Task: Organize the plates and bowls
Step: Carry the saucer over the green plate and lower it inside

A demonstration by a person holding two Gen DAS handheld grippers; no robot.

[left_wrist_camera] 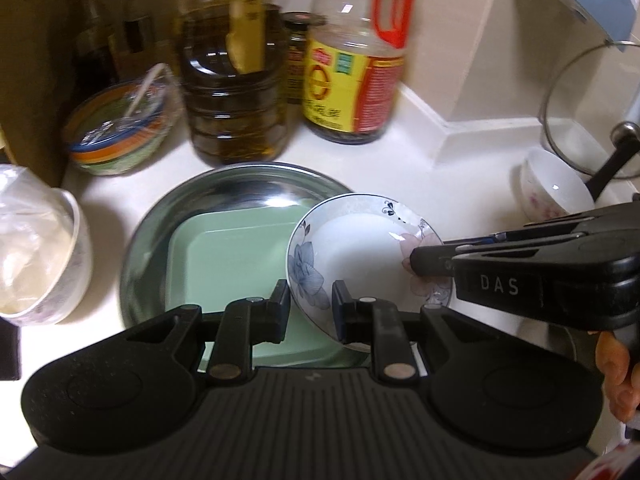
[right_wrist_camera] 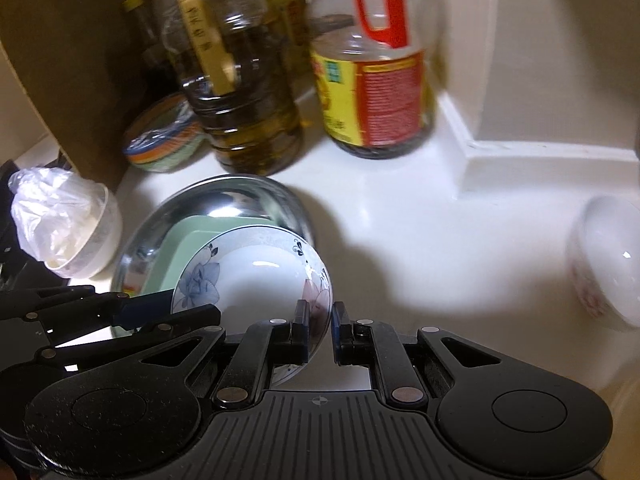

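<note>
A: Two tongs on one floral bowl (left_wrist_camera: 360, 256)! Left tongs (left_wrist_camera: 310, 312) clenched on its near rim, right tongs (right_wrist_camera: 320, 332) clamped on the pink-flower side.

B: Bowl's tilted above the green square plate (left_wrist_camera: 232, 248) inside the steel dish (left_wrist_camera: 240, 184) on the white tabletop (left_wrist_camera: 440, 200).

On the counter stood two large bottles (left_wrist_camera: 352, 60), four bowls (left_wrist_camera: 368, 252), one steel plate (left_wrist_camera: 240, 188), one green square dish (left_wrist_camera: 228, 248) and two grippers (left_wrist_camera: 310, 300).

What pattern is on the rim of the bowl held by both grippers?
Blue and pink flowers on the white ceramic bowl, clearest in the left wrist view.
</note>
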